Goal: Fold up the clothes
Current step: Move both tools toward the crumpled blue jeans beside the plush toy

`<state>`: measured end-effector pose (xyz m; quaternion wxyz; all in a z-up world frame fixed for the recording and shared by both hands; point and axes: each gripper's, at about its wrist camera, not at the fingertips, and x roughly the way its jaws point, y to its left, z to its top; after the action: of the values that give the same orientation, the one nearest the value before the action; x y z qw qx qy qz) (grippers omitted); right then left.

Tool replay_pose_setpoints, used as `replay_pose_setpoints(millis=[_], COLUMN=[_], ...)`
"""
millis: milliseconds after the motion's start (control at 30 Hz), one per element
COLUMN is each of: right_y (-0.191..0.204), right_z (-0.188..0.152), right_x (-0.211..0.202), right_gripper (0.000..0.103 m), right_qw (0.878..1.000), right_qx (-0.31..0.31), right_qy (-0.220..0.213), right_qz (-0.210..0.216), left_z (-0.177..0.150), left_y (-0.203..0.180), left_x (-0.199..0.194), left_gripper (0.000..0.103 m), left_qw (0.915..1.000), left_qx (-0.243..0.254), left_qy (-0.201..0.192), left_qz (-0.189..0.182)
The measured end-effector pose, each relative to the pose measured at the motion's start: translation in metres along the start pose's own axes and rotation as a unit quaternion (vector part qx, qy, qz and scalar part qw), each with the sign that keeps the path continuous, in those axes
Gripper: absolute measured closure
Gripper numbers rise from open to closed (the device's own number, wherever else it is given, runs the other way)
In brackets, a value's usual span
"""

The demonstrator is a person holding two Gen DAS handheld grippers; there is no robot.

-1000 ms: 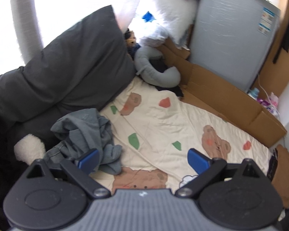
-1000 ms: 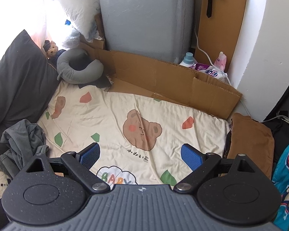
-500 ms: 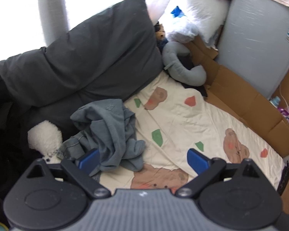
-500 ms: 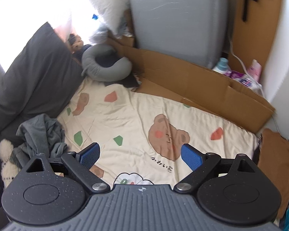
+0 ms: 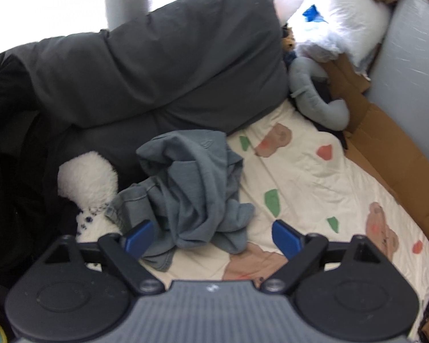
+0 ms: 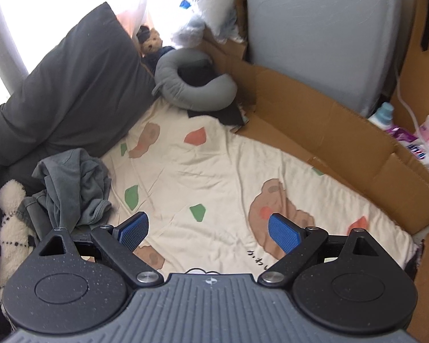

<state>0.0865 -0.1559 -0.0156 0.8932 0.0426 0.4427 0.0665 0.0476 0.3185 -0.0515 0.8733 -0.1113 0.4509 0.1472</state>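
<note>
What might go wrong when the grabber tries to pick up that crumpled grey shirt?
The grey shirt is bunched in layers, so the open left gripper may pinch several folds at once and lift a tangle. Its edge also lies against the fluffy white toy, which might get snagged or dragged along.

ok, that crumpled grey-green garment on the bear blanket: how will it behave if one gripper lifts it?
The grey-green garment lies in soft, deep folds, so it's probably floppy and will drape and unfurl when lifted. The piled layers suggest a pinch may catch only one. It looks like light knit, likely to drag along the blanket.
</note>
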Motion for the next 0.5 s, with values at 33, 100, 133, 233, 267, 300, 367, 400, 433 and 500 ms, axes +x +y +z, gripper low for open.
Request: replay_pose_setpoints(millis=[33,100,133,233,267,300,367,400,433,500], right_y=[0.001,0.003,0.005,0.008,0.009,0.010,0.012,0.014,0.016,0.021], right_z=[0.002,0.006,0.008,0.012,0.013,0.015,0.017,0.018,0.018,0.018], right_x=[0.006,0.015,0.018,0.031,0.035,0.038,0.043,0.045,0.048,0.052], right_gripper=[0.008,0.008,0.008,0.008,0.009,0.009,0.009,0.009,0.008,0.008], right_qw=[1.000,1.000,1.000,0.999,0.999,0.999,0.998,0.997,0.996,0.994], right_qx=[-0.001,-0.011,-0.018,-0.028,-0.030,-0.030,-0.032,-0.036,-0.041,-0.050], right_qy=[0.004,0.002,-0.001,-0.006,-0.006,-0.006,-0.005,-0.005,-0.005,-0.007], right_qz=[0.004,0.009,0.011,0.020,0.024,0.032,0.055,0.065,0.077,0.102], left_z=[-0.001,-0.004,-0.005,-0.009,-0.010,-0.011,-0.015,-0.016,-0.018,-0.021], left_y=[0.003,0.009,0.012,0.022,0.025,0.028,0.034,0.037,0.040,0.046], left_x=[0.005,0.013,0.017,0.027,0.031,0.035,0.046,0.051,0.057,0.068], left_gripper=[0.015,0.016,0.018,0.022,0.022,0.022,0.023,0.024,0.026,0.028], left_qw=[1.0000,1.0000,0.9999,0.9997,0.9995,0.9994,0.9989,0.9987,0.9984,0.9978], left_qx=[-0.001,-0.004,-0.005,-0.012,-0.011,-0.011,-0.015,-0.017,-0.019,-0.023], left_qy=[0.000,-0.002,-0.003,-0.010,-0.012,-0.015,-0.019,-0.021,-0.023,-0.027], left_qz=[0.002,0.008,0.013,0.022,0.026,0.030,0.039,0.043,0.047,0.056])
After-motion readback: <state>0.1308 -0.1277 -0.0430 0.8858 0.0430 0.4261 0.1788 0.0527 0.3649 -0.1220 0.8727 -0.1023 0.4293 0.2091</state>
